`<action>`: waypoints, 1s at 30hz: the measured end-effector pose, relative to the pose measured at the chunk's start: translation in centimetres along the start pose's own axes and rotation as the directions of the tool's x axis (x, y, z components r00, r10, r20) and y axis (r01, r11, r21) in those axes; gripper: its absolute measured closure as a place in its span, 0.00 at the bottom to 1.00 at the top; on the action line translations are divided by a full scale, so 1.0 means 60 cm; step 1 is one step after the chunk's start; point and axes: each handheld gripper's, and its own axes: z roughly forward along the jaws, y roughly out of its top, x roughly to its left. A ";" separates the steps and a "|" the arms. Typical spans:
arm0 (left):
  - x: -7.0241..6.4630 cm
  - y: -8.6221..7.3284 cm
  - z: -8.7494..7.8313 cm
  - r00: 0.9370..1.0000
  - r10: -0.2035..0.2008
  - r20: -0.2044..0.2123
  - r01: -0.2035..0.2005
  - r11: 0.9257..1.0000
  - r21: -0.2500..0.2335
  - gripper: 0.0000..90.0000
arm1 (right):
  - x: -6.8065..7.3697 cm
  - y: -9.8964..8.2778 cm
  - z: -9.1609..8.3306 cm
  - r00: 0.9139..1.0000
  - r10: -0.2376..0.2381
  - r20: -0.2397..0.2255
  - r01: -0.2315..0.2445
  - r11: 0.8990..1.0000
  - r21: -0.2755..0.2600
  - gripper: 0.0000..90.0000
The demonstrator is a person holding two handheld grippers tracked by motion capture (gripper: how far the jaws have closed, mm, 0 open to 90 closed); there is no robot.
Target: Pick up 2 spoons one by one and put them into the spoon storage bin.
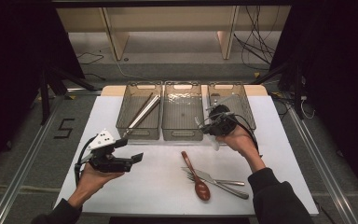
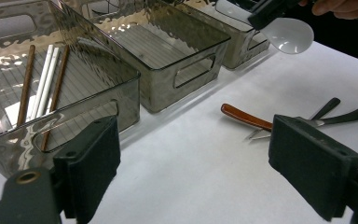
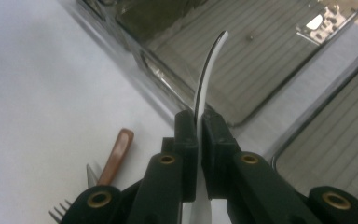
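Three clear bins [image 1: 182, 116] on white tabletop [image 1: 158, 182], cables [image 1: 256, 44] behind.

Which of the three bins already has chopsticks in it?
The left bin: chopsticks lie slantwise inside it. The middle bin and right bin hold none.

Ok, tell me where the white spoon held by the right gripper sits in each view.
High view: the white spoon hangs below the right gripper, just in front of the right bin.
Left gripper view: top right, its bowl above the table edge.
Right gripper view: centre, edge-on, handle rising from between the shut jaws.
Shared landmark: the brown wooden spoon lying on the white table.
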 end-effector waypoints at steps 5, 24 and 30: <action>0.003 -0.001 -0.001 1.000 -0.016 -0.001 0.016 1.000 -0.009 0.18 | 0.000 0.023 0.005 1.000 0.000 0.002 0.000 1.000 -0.015 0.96; 0.004 -0.002 -0.001 1.000 -0.005 -0.002 0.005 1.000 -0.014 0.17 | -0.017 0.108 0.041 0.996 0.058 0.069 -0.054 0.996 -0.067 0.96; 0.003 -0.001 -0.001 1.000 0.000 -0.003 0.000 1.000 -0.015 0.17 | -0.020 0.127 0.057 0.994 0.062 0.092 -0.056 0.996 -0.066 0.96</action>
